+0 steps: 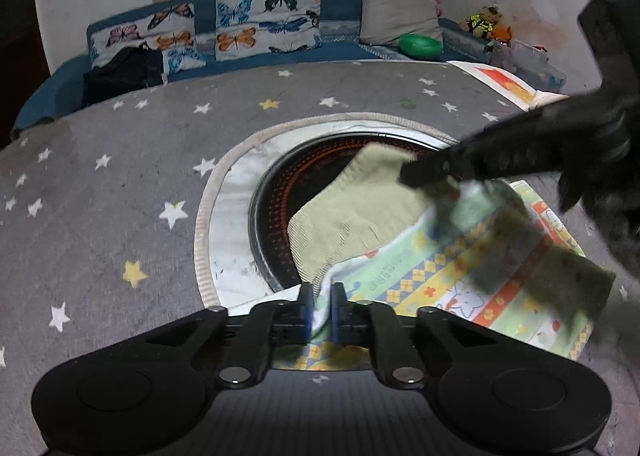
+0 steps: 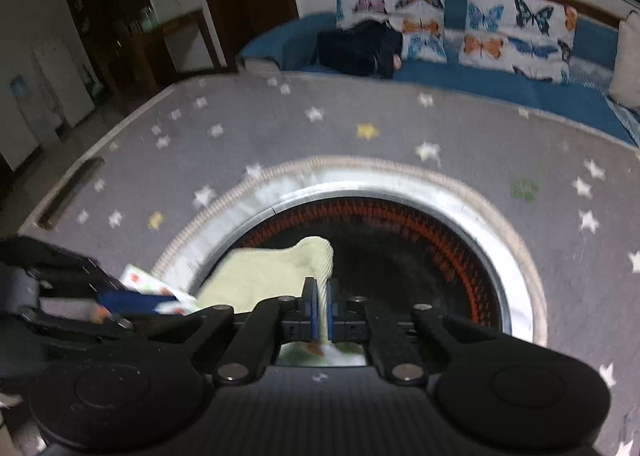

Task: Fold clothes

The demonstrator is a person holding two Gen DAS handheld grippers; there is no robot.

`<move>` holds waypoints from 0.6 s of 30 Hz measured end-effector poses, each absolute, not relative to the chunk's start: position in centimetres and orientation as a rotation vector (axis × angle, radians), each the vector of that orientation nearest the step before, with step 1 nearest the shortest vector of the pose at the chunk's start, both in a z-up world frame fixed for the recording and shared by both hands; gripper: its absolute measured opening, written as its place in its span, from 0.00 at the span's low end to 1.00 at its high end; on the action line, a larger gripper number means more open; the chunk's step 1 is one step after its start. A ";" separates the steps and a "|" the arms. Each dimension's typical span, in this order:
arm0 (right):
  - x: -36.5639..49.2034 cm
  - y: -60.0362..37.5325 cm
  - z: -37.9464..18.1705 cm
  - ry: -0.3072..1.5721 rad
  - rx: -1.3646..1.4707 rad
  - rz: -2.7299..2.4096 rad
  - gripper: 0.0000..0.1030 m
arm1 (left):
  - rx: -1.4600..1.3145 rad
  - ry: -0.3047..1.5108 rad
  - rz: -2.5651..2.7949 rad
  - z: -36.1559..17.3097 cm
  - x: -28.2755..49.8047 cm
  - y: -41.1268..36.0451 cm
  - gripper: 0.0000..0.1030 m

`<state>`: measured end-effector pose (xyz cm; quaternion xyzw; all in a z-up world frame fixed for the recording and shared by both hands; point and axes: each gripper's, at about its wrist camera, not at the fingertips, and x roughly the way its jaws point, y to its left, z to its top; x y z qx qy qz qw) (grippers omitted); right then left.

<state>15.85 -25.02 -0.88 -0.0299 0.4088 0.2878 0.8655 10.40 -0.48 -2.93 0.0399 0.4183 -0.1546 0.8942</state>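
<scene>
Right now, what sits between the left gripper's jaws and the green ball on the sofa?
In the left wrist view: ahead of the left gripper lie the patterned garment, the round black heater, then star-print cloth, before the green ball.

We see both views dim and grainy under weak indoor light, with black fisheye corners bending the room's edges. Beyond our left fingers (image 1: 307,308), the right gripper (image 1: 424,172) and the garment (image 1: 440,264) beneath it smear with motion blur. The right wrist view is soft throughout; the metal ring (image 2: 516,276) ahead of its fingers glints faintly.
</scene>
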 end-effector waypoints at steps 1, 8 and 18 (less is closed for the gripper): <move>15.7 -25.1 -0.1 0.835 -0.059 0.609 0.03 | 0.073 0.859 -0.319 -2.7 10.4 -0.4 0.06; 15.9 -24.5 8.5 0.601 -0.037 0.611 0.03 | 0.027 0.679 -0.245 4.7 11.7 0.7 0.05; 10.9 -26.3 22.0 0.177 -0.014 0.649 0.02 | 0.052 0.329 -0.216 18.0 7.6 0.9 0.05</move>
